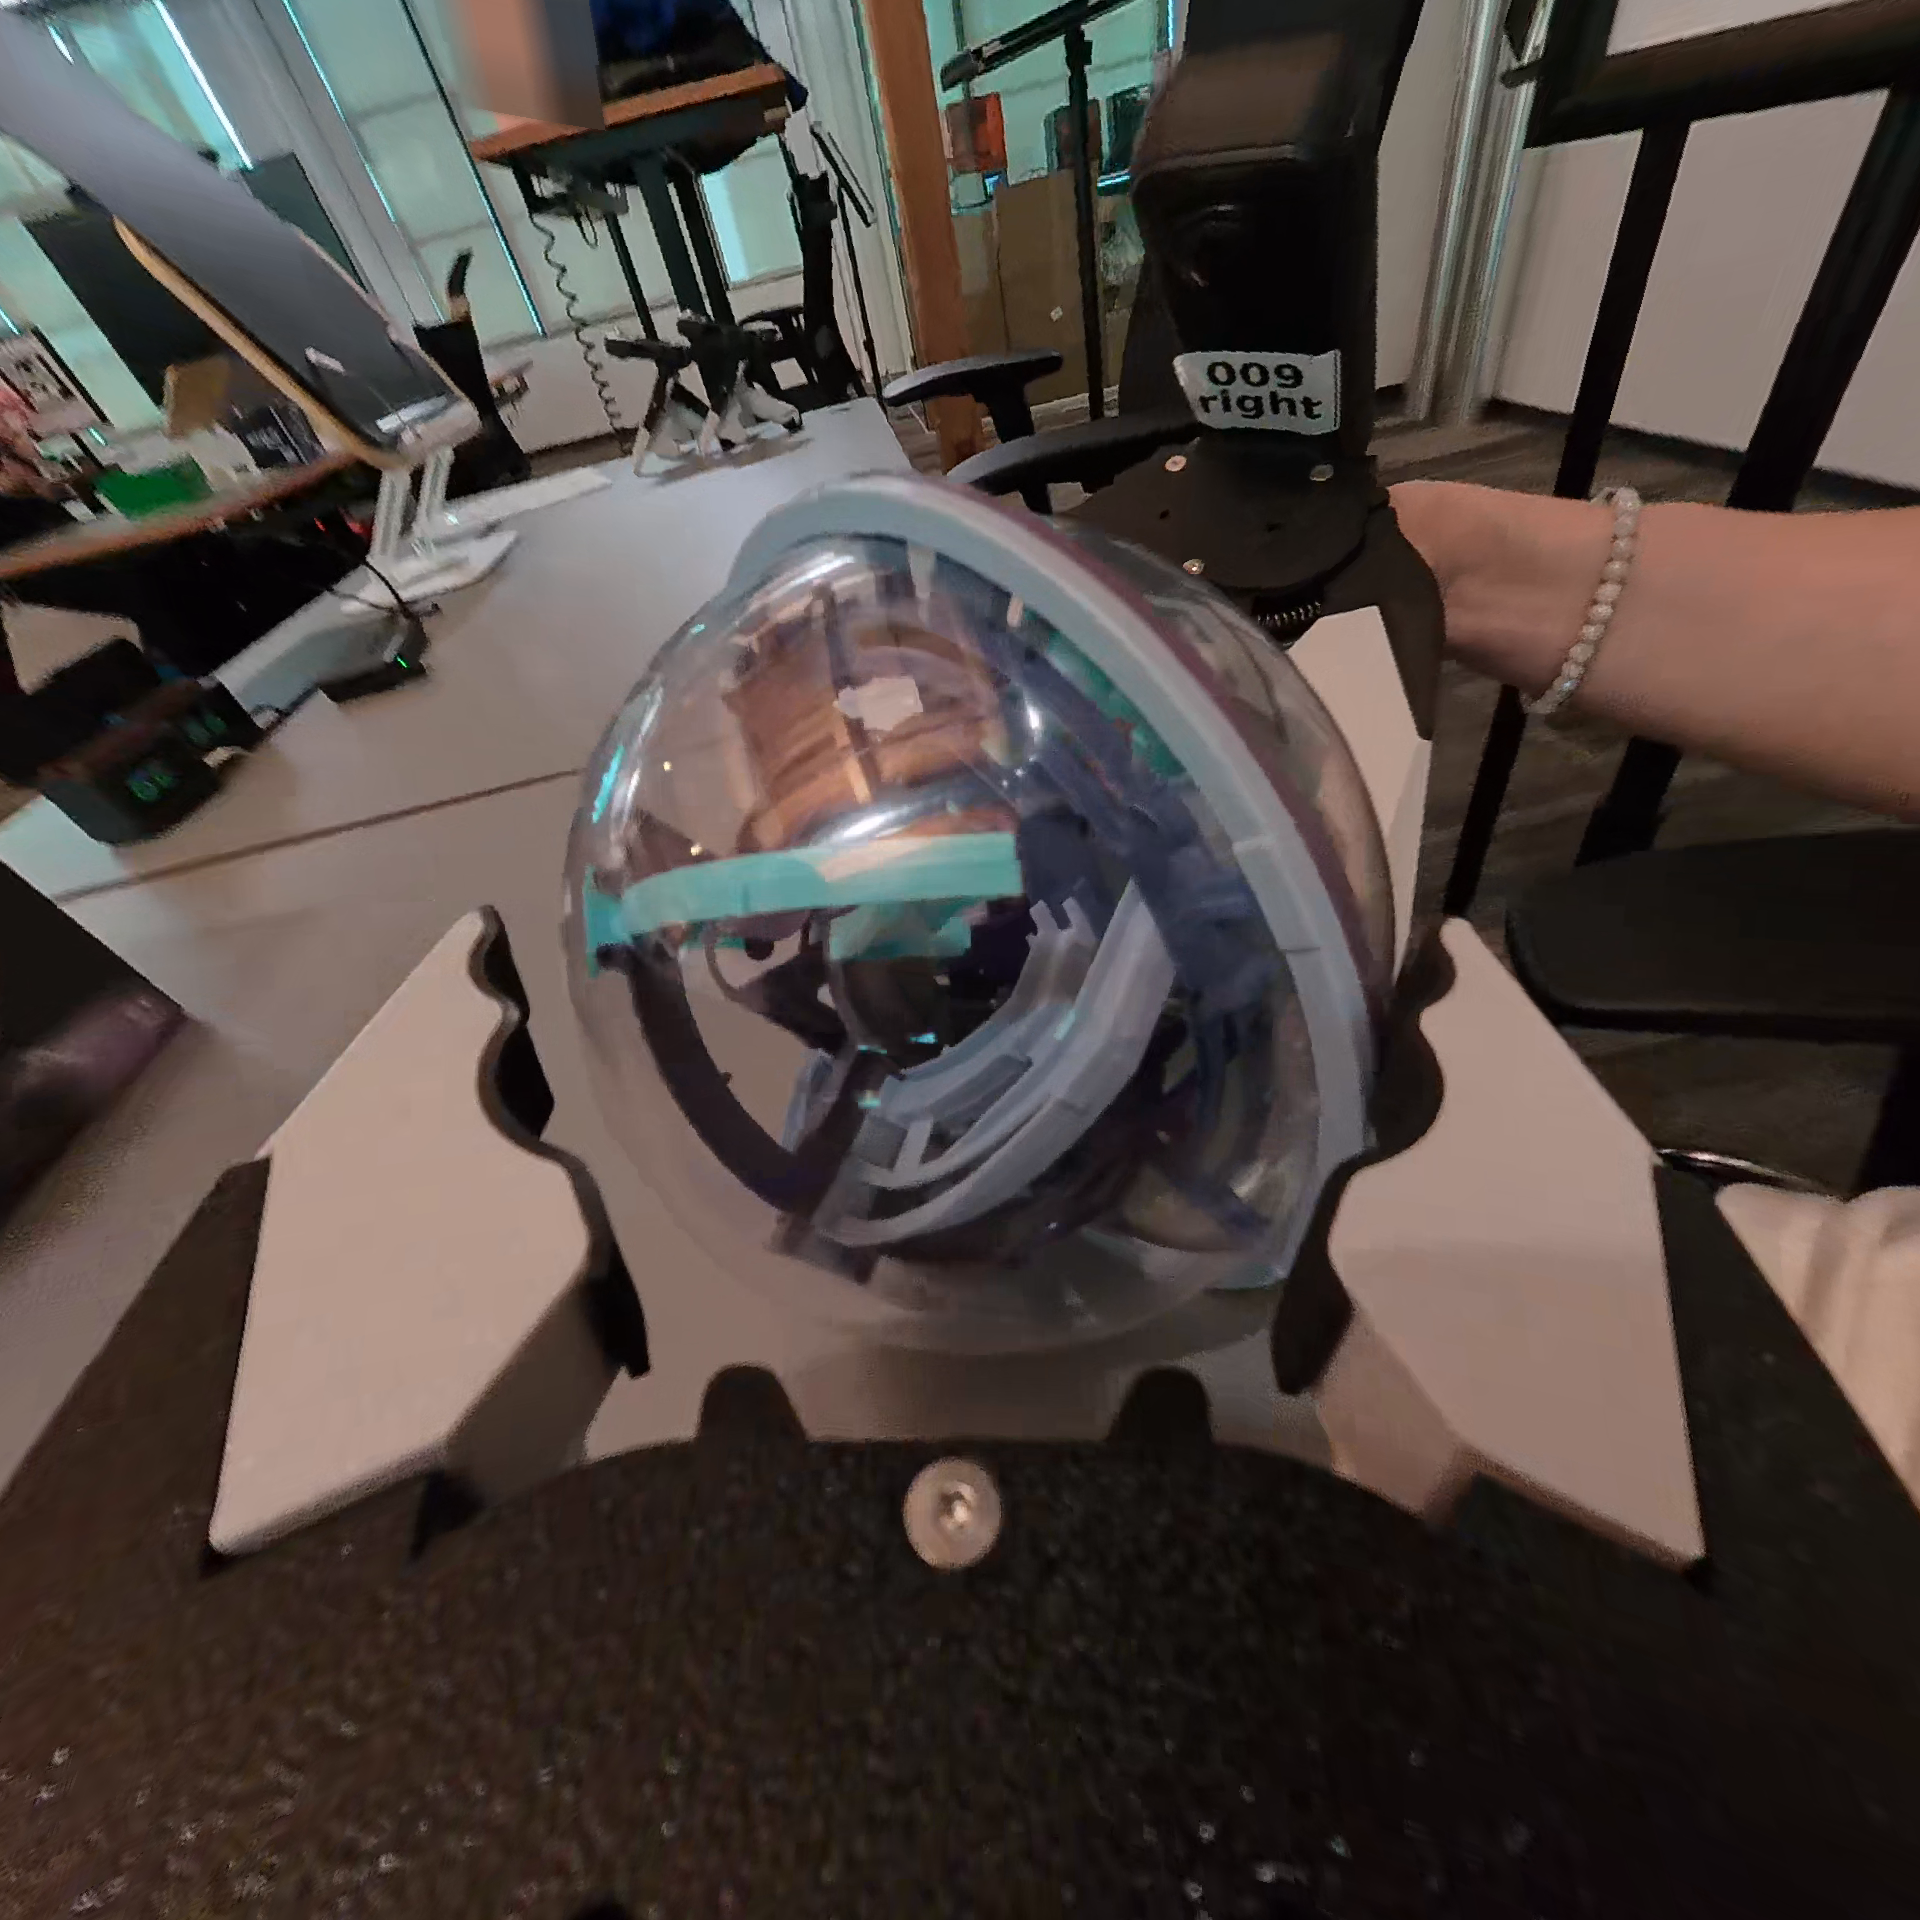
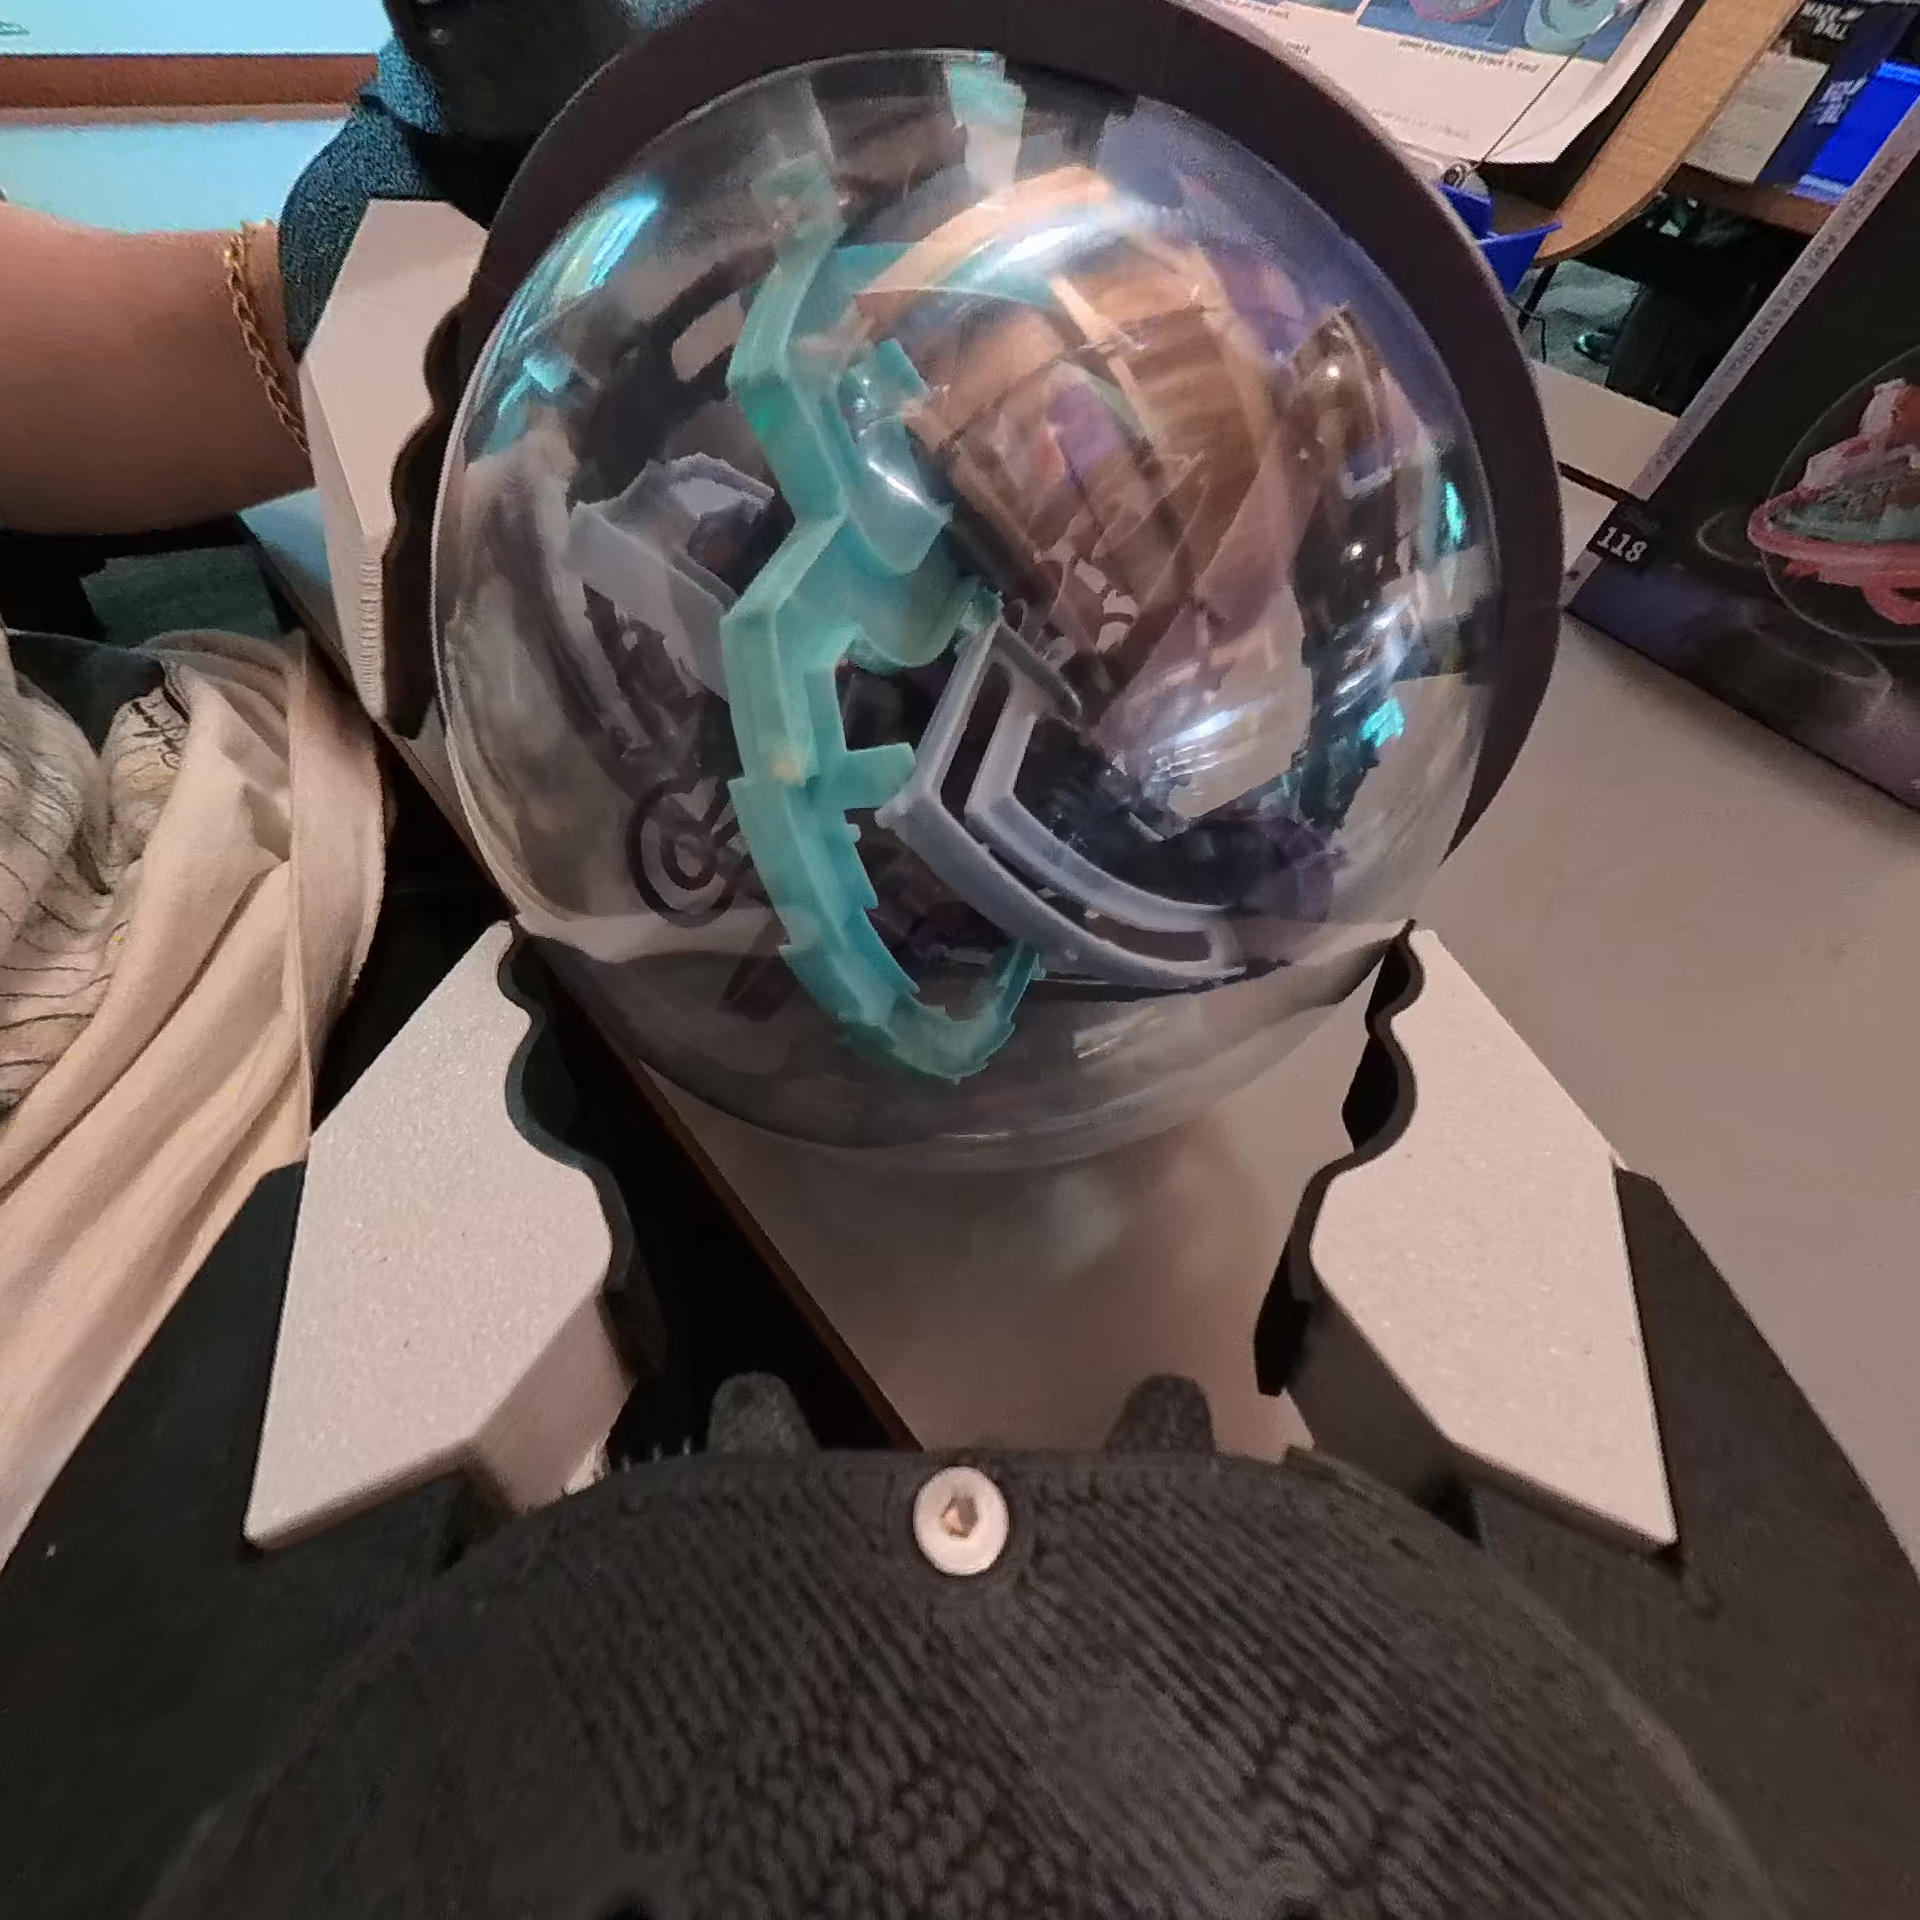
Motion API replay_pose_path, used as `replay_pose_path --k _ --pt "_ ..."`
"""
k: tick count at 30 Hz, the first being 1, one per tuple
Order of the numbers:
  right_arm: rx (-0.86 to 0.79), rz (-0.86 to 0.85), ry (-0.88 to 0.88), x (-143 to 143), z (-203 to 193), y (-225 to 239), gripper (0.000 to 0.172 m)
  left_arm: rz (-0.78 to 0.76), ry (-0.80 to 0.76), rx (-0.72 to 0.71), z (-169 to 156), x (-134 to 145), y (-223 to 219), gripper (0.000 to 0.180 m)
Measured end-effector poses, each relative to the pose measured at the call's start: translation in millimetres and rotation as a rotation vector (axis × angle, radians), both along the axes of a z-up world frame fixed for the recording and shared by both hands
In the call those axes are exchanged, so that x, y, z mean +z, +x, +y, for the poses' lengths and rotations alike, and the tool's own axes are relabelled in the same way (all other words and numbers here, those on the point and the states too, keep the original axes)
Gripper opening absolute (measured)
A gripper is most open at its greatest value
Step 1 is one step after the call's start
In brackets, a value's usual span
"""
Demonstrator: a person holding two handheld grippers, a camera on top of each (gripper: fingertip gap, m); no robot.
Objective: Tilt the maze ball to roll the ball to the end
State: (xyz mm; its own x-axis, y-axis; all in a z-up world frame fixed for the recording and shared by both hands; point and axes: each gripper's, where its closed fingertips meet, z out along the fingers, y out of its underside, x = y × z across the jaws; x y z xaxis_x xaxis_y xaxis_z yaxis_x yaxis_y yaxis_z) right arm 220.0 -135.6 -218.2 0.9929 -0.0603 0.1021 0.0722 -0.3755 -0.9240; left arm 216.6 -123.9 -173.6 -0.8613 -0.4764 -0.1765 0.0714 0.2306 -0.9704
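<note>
Both grippers, left (image 1: 966,1039) and right (image 2: 956,997), stand wide, pads pressed on the clear maze ball (image 1: 977,925) held between them above the table (image 1: 343,831). Uneven squeeze could let it slip right, off the edge.

The table (image 1: 312,790) has a pale grey top w/ a thin dark seam across it. On it, at the left edge, lies a small black device (image 1: 379,665) w/ a green light, cable attached. In the right wrist view, a dark printed box (image 2: 1787,540) stands on the table at the far right.
</note>
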Motion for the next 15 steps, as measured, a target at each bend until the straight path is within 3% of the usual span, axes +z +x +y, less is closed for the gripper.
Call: replay_pose_path --k 8,15 --pt "-0.009 0.028 -0.143 -23 -1 1 0.15 0.01 -0.041 -0.013 -9 3 -1 0.157" --pt "-0.012 0.028 -0.152 -24 1 2 0.15 0.006 -0.028 -0.011 -7 3 0 0.157"
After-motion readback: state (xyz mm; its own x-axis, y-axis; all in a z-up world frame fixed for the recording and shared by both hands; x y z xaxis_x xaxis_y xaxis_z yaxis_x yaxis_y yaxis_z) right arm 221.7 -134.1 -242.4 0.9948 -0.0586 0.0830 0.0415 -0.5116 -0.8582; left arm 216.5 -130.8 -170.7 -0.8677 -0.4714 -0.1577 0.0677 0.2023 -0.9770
